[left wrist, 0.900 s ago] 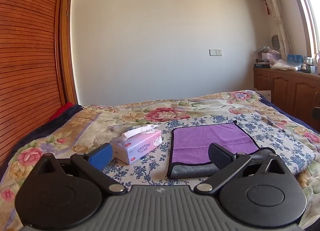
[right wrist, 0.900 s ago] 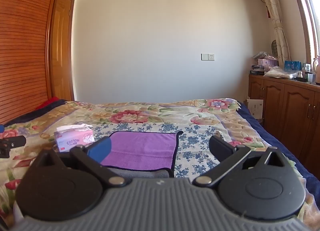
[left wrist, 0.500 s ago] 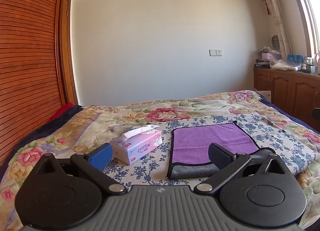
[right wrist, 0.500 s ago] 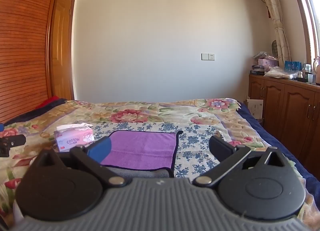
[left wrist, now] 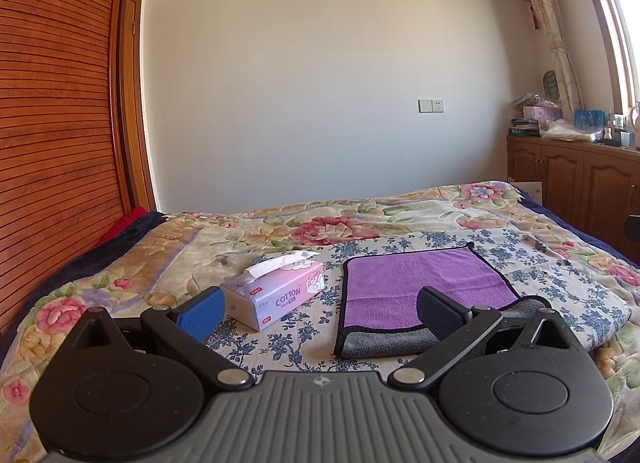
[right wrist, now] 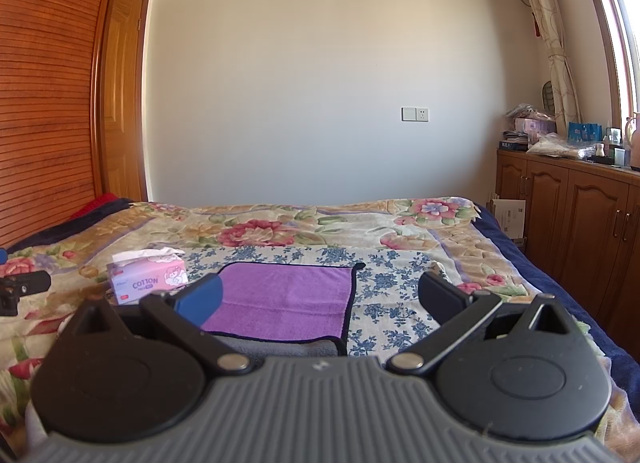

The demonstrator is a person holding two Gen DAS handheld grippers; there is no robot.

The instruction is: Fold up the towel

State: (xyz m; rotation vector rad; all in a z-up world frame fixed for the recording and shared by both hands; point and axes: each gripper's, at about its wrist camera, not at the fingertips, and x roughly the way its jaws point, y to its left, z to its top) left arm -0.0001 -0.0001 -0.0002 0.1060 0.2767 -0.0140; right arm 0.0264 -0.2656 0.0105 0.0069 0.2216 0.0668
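A purple towel (left wrist: 416,279) with a black hem and a grey underside lies folded flat on a blue-flowered cloth on the bed; it also shows in the right wrist view (right wrist: 288,295). Its near edge shows the grey layer. My left gripper (left wrist: 320,311) is open and empty, held above the bed just in front of the towel's near left part. My right gripper (right wrist: 320,299) is open and empty, in front of the towel's near right edge. Neither touches the towel.
A pink tissue box (left wrist: 276,295) stands left of the towel, also in the right wrist view (right wrist: 148,279). The blue-flowered cloth (left wrist: 560,283) lies over a floral bedspread (left wrist: 120,271). Wooden cabinets (right wrist: 580,223) stand right of the bed, a slatted wooden wall (left wrist: 52,123) left.
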